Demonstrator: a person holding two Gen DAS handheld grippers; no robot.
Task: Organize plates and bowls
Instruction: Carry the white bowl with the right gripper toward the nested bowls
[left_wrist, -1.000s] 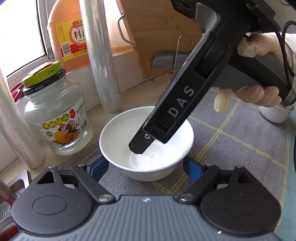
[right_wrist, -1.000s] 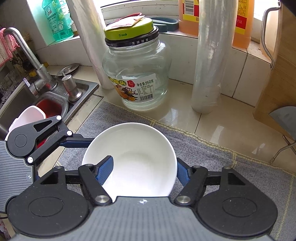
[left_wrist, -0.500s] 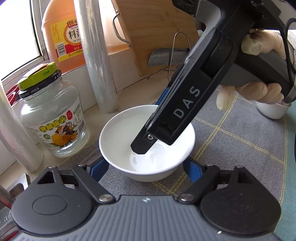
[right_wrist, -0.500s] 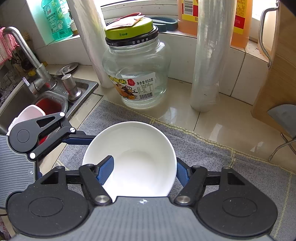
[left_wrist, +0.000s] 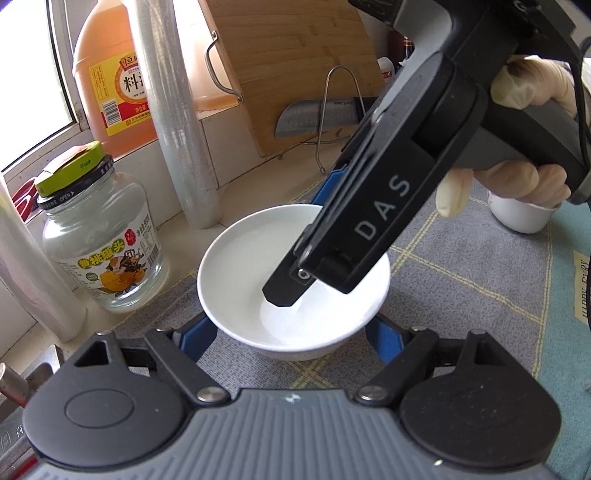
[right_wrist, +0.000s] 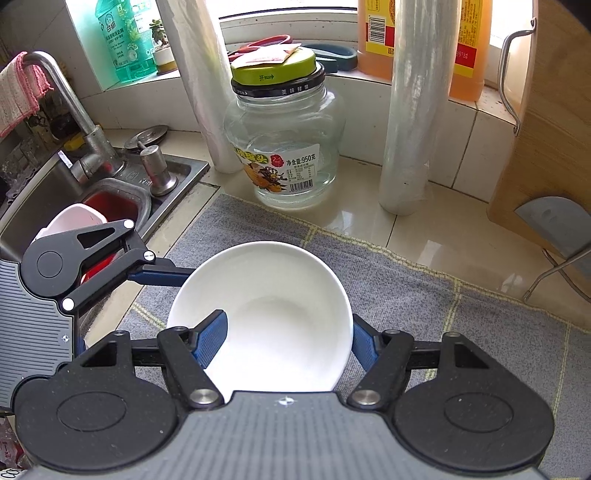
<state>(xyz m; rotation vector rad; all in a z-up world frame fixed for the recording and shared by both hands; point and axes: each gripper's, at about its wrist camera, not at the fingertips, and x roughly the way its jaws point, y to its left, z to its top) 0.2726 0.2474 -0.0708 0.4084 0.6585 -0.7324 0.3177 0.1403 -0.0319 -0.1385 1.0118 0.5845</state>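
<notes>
White bowl (left_wrist: 240, 273) is low in the middle of both views, on or barely above the grey mat (left_wrist: 461, 295). I honestly can't tell if it's touching.

The right gripper (right_wrist: 286, 332) is closed down about as tight as it goes. One blue finger (right_wrist: 210, 332) is inside the bowl and the other is outside the rim on the right, so it looks clamped over one side wall. In the left wrist view it comes in from the upper right, with its black tip down on the bowl's floor.

The left gripper (left_wrist: 291, 338) is partly open, with a pad on each side of the bowl's lower body. They're very close to it, but I can't tell if they actually press.

What worries me:

- **One-sided pinch:** Glazed ceramic is slick. With the weight hanging off one wall, the bowl could swing down and slide out on a lift.
- **Two grippers on one bowl:** If the left one does have contact and the hands go different ways, the bowl gets twisted out of the right's grip or tipped.
- **Tight neighbours:** The glass jar (left_wrist: 99, 240) sits mid-left and the cling film roll (left_wrist: 173, 110) stands just behind the bowl. A swing that way could knock either over.
- **Sink edge:** The sink (right_wrist: 173, 166) is on the left of the right wrist view, just past the edge of the mat. A drop over there probably means a chipped bowl.
</notes>
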